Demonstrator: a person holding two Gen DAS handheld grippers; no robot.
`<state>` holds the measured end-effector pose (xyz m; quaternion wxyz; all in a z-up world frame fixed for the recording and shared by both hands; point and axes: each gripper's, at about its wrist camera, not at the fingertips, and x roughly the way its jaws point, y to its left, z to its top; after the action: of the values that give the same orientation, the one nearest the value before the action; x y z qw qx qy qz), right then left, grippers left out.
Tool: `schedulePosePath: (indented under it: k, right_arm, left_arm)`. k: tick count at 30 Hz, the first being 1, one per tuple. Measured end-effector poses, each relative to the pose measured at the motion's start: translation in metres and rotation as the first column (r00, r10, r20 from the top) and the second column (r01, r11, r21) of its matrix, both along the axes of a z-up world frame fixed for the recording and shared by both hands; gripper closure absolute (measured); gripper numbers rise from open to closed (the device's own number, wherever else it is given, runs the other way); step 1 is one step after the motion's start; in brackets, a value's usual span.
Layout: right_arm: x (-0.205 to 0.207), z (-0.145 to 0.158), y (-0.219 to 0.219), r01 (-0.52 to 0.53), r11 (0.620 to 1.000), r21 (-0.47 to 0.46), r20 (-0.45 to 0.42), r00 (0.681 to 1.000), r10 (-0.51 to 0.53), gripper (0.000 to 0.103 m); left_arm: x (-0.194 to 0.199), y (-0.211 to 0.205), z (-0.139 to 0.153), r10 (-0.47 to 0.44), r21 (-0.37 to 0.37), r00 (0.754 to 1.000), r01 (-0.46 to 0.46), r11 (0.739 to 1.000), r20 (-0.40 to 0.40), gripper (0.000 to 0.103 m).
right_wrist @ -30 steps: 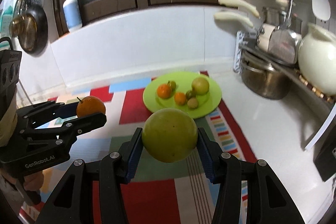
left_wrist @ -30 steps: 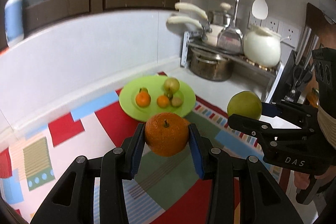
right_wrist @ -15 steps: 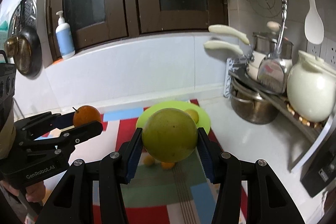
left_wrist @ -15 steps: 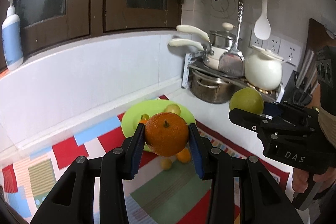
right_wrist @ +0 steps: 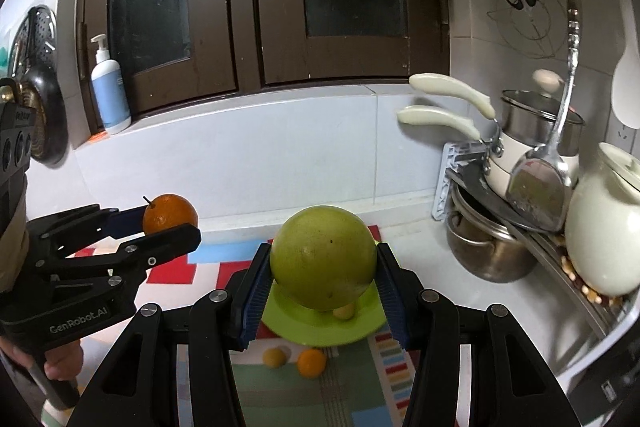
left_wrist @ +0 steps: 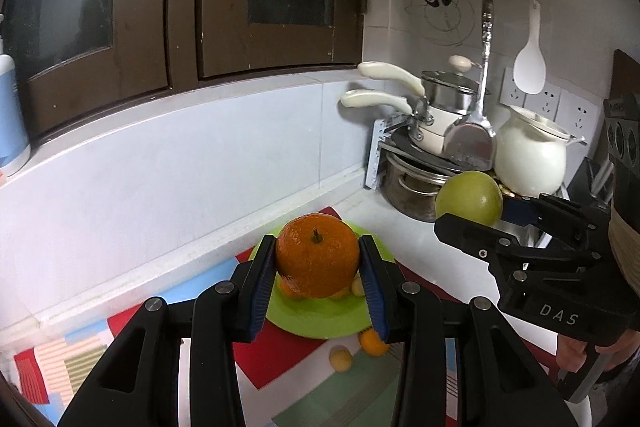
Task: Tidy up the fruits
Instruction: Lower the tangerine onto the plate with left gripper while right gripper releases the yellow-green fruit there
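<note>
My left gripper point(left_wrist: 318, 263) is shut on a large orange point(left_wrist: 317, 255) and holds it in the air; it also shows in the right wrist view point(right_wrist: 170, 213). My right gripper point(right_wrist: 323, 263) is shut on a big green round fruit point(right_wrist: 323, 257), also seen in the left wrist view point(left_wrist: 469, 198). Below both lies a green plate point(left_wrist: 316, 323) with small fruits on it, partly hidden by the held fruits. A small orange point(right_wrist: 311, 362) and a small yellow fruit point(right_wrist: 274, 357) lie on the mat in front of the plate point(right_wrist: 320, 331).
A colourful patterned mat point(right_wrist: 352, 383) covers the counter. A rack with steel pots point(right_wrist: 486, 253), pans and a white jug point(right_wrist: 600, 227) stands at the right. A soap bottle point(right_wrist: 109, 87) stands on the ledge. Dark cabinets are behind.
Both grippers have risen and tilted up with their fruits held. The plate now sits lower in view, and two small fruits have come into view on the mat in front of it.
</note>
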<state>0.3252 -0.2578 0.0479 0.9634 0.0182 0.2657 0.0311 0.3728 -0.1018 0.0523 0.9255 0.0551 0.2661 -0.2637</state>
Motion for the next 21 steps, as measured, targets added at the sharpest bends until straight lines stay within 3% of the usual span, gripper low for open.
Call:
schedulePosePath:
  k: [9, 21]
  right_arm:
    - [0.049, -0.020, -0.003, -0.022, 1.000, 0.005, -0.049, 0.999, 0.022, 0.052]
    - [0.118, -0.065, -0.004, -0.043, 0.999, 0.006, -0.108, 0.993, 0.043, 0.052]
  left_arm:
    - [0.046, -0.005, -0.022, 0.024, 0.029, 0.998, -0.023, 0.999, -0.049, 0.063]
    - [0.106, -0.007, -0.074, 0.051, 0.103, 0.993, -0.041, 0.994, -0.103, 0.063]
